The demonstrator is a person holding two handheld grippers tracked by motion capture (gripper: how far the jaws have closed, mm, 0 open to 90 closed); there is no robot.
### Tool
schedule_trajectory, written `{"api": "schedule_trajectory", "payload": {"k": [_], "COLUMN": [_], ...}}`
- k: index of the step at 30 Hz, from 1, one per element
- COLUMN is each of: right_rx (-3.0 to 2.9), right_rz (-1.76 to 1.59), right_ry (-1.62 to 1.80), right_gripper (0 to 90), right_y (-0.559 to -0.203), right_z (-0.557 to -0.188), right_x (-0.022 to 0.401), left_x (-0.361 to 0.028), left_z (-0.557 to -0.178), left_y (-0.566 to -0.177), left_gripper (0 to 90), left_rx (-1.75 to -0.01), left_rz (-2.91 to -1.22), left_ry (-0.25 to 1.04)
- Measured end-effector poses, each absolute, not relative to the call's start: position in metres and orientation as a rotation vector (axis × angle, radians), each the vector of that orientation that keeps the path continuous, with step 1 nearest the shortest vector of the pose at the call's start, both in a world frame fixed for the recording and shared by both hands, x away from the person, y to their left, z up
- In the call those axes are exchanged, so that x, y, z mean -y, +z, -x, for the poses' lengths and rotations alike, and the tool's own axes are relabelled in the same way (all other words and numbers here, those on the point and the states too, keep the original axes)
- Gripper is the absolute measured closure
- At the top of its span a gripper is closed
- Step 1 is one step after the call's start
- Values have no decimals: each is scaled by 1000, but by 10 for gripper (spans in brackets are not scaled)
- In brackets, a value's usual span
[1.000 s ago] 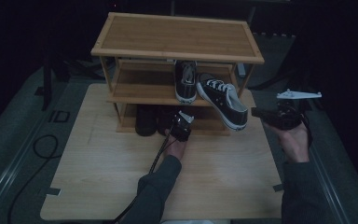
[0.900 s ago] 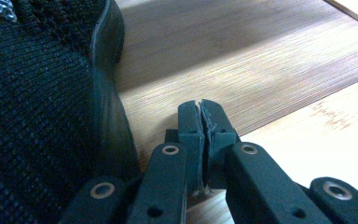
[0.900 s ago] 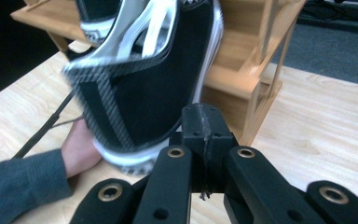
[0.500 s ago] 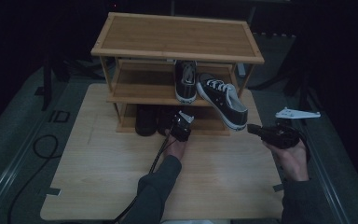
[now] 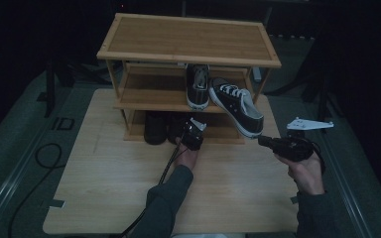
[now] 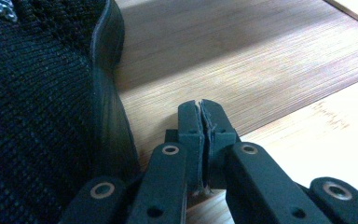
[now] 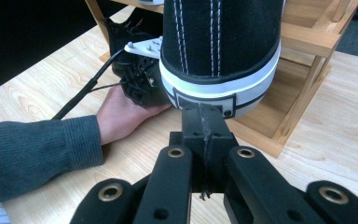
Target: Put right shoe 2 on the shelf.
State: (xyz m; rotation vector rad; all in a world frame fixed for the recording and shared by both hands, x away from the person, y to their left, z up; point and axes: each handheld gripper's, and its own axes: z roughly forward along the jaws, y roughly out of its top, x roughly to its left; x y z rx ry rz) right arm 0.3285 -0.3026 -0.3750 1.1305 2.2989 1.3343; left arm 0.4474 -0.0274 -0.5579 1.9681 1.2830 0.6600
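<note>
On the bench [image 5: 104, 198] stands a three-tier wooden rack [image 5: 188, 37], my landmark. Bench edge runs wide of the rack to its left and front; bare wood in front of the rack between my two arms.

Rack, middle shelf: one black sneaker [image 5: 197, 85] sits toe-out, square on the shelf. Second black-and-white sneaker [image 5: 236, 105] just beside it, angled, its heel end hanging off the shelf's front right corner, past the rack's right post.

Rack, bottom shelf: a dark shoe [image 5: 155, 128] at the left part, dim in the high view.

My left tongs [image 5: 192, 135] at the rack's bottom shelf front, near its middle. Left gripper view: jaws pressed together, nothing between them, tips over the shelf board, with a black knit shoe [image 6: 42, 107] and its dark sole rim just beside the jaws on their left. Open board to the jaws' right.

My right tongs [image 5: 264, 142] in front of the rack's right corner, tips pointing at the hanging sneaker's heel. Right gripper view: jaws pressed together, empty, tips right at the white heel band [image 7: 219, 91]; cannot tell whether touching. My left hand [image 7: 121, 112] shows beyond, beside the rack's foot.
</note>
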Motion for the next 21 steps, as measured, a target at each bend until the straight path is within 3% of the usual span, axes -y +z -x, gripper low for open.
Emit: {"api": "schedule_trajectory", "payload": {"k": [21], "right_rx": [-2362], "right_rz": [-1023], "right_ry": [1410], "right_gripper": [900], "right_y": [-367], "right_z": [-344], "right_x": [271], "left_x": [28], "left_z": [-447], "left_y": [-558], "left_gripper": [877], "left_rx": [-1290], "left_rz": [-1962], "left_ry": [659]}}
